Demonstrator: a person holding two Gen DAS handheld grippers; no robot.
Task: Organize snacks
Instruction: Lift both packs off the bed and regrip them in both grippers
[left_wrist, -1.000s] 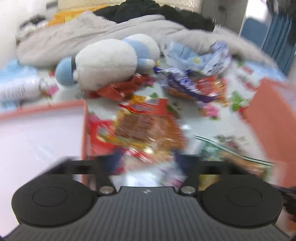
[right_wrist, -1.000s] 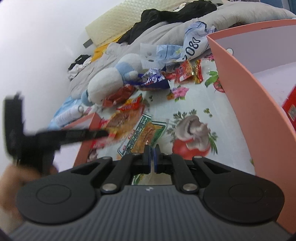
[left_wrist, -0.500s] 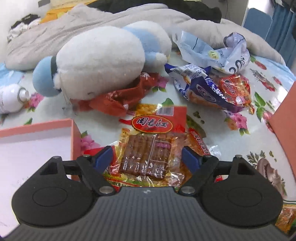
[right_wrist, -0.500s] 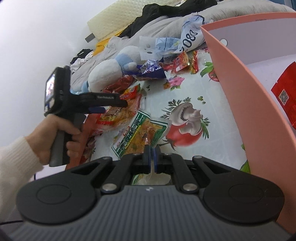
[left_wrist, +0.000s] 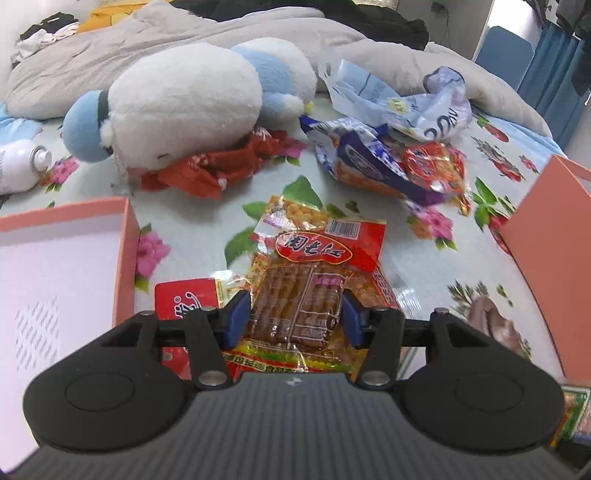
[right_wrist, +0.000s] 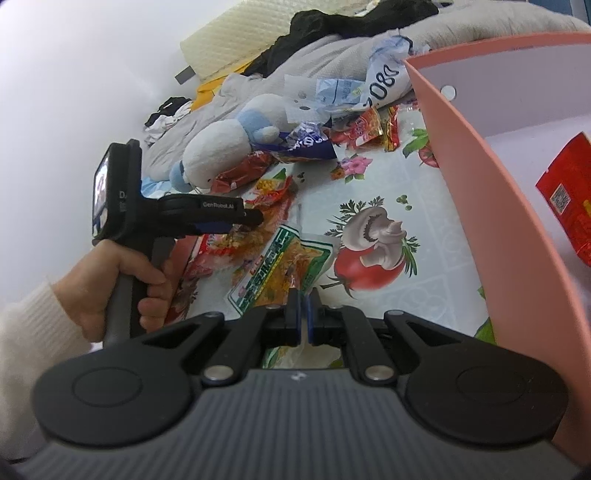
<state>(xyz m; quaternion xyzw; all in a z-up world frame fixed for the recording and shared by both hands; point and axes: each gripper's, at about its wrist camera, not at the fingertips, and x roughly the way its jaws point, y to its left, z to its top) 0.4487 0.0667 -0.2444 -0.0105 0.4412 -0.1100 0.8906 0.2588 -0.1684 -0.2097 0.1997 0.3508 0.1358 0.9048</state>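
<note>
My left gripper (left_wrist: 295, 317) is open, its blue pads on either side of a clear-and-red packet of brown strips (left_wrist: 306, 288) lying on other snack packets on the floral cloth. The pads look close to the packet's sides; I cannot tell if they touch. The left gripper also shows in the right wrist view (right_wrist: 236, 218), held by a hand. My right gripper (right_wrist: 303, 317) is shut and empty, above a green-edged snack packet (right_wrist: 280, 273). A pink box (right_wrist: 480, 221) to the right holds a red packet (right_wrist: 569, 199).
A second pink box (left_wrist: 66, 273) lies at the left. A white-and-blue plush toy (left_wrist: 184, 99) lies behind the packets, with a red wrapper (left_wrist: 210, 170), a purple bag (left_wrist: 373, 166) and crumpled plastic bags (left_wrist: 406, 103). A spray can (left_wrist: 18, 166) lies at far left.
My left gripper has moved forward and down over the pile, and its jaws have narrowed around the brown-strip packet. The right gripper has stayed shut and nearly still.
</note>
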